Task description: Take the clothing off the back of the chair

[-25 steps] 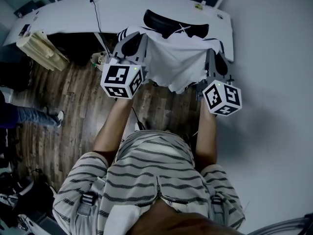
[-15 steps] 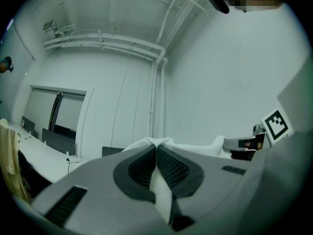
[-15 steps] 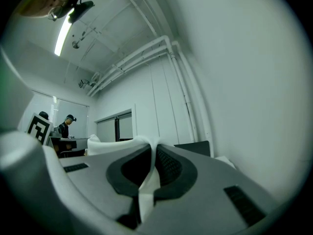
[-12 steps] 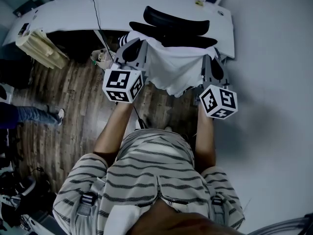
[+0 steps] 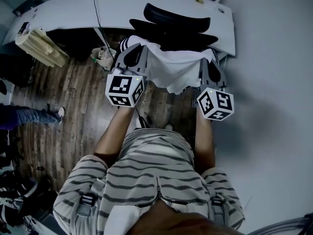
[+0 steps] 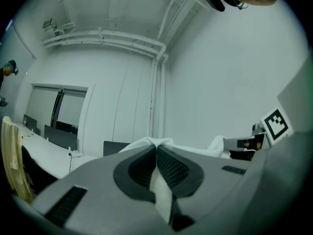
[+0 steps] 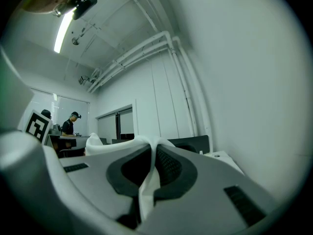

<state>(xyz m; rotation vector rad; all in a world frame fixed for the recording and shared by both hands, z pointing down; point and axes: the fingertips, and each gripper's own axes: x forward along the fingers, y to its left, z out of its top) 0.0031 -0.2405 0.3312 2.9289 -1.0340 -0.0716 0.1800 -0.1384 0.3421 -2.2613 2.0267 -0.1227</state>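
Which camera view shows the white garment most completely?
The head view: there the white garment hangs spread between the left tool and the right tool, near the black chair. Each gripper view shows only a pinched fold between its shut jaws.

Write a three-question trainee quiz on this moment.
1. True or false: the left claw and the right claw are each shut on the white garment.
2. The floor is: A wood planks, B carpet, C tile.
3. Fill in: the chair beyond the garment is ___ in colour.
Key: 1 true; 2 A; 3 black.
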